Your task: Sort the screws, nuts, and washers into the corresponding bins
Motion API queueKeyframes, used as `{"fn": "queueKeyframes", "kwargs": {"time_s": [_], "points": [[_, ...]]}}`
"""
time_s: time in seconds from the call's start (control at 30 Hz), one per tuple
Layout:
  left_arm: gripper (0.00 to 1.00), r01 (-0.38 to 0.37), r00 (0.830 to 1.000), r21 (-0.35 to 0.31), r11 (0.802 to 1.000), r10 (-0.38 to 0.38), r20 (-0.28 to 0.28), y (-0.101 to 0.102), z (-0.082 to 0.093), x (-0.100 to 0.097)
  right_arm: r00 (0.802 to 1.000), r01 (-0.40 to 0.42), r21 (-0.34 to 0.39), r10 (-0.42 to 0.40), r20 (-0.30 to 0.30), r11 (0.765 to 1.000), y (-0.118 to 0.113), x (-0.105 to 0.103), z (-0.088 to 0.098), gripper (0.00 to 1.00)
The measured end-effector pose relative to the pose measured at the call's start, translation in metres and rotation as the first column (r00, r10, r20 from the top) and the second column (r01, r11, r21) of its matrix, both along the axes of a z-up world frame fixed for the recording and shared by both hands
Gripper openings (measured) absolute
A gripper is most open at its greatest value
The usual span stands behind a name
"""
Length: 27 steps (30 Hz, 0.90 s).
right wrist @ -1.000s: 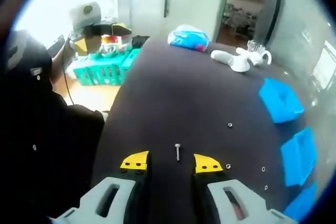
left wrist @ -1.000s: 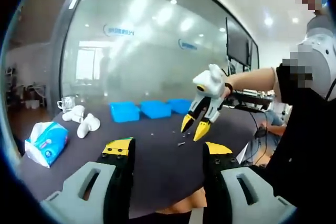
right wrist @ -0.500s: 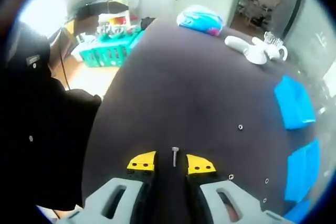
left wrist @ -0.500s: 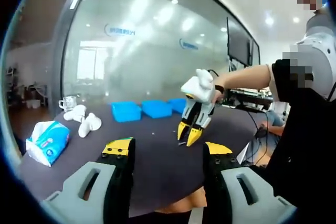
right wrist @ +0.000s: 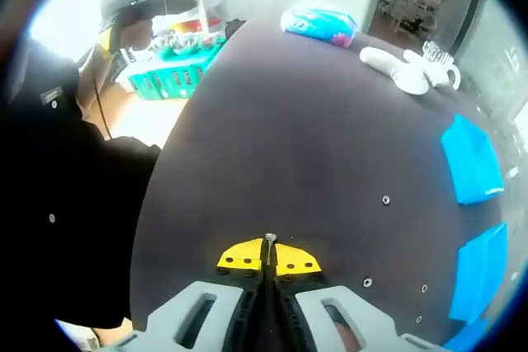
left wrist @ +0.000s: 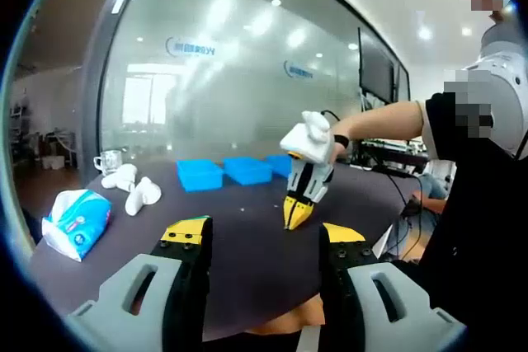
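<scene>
**Right gripper pinches a screw on the dark table**

In the left gripper view, a tissue pack [left wrist: 73, 222] lies far left on the table [left wrist: 239, 245], then the blue bins [left wrist: 235, 172] further back. The left gripper [left wrist: 262, 241] hangs above the near edge, jaws wide apart and holding nothing. In the right gripper view, the right gripper [right wrist: 269, 259] has its yellow tips pressed together around a screw [right wrist: 269, 246] on the tabletop. Small loose parts [right wrist: 385, 200] lie to its right, nearer the bins.

Dark table [right wrist: 272, 138] bears blue bins [left wrist: 224, 173], tissue pack [left wrist: 76, 222], perhaps nuts [right wrist: 385, 200].
</scene>
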<state>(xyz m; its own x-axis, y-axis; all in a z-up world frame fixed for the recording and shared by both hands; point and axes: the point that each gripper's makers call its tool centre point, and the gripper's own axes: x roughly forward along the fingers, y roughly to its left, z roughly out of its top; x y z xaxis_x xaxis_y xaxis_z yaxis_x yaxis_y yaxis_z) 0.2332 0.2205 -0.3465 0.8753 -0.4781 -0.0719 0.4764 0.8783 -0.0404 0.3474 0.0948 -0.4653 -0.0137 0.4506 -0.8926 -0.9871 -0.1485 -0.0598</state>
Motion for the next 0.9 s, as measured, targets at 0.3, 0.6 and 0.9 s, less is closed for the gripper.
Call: {"fn": "queueKeyframes", "kwargs": {"time_s": [0.3,0.6,0.9], "points": [[0.51,-0.002,1.000,-0.005,1.000,0.002,0.005,0.000,0.002,0.000,1.000,0.012,0.018,-0.012,-0.011,1.000,-0.006,-0.007,0.006,0.00],[0.51,-0.001,1.000,-0.014,1.000,0.002,0.018,0.001,0.006,0.004,0.994,0.108,0.201,-0.104,-0.026,0.974,-0.013,-0.008,0.039,0.00],[0.51,0.006,0.999,-0.004,1.000,-0.005,0.038,0.000,0.016,0.006,0.958,0.267,0.491,-0.281,-0.046,0.829,-0.039,0.003,0.103,0.00]]}}
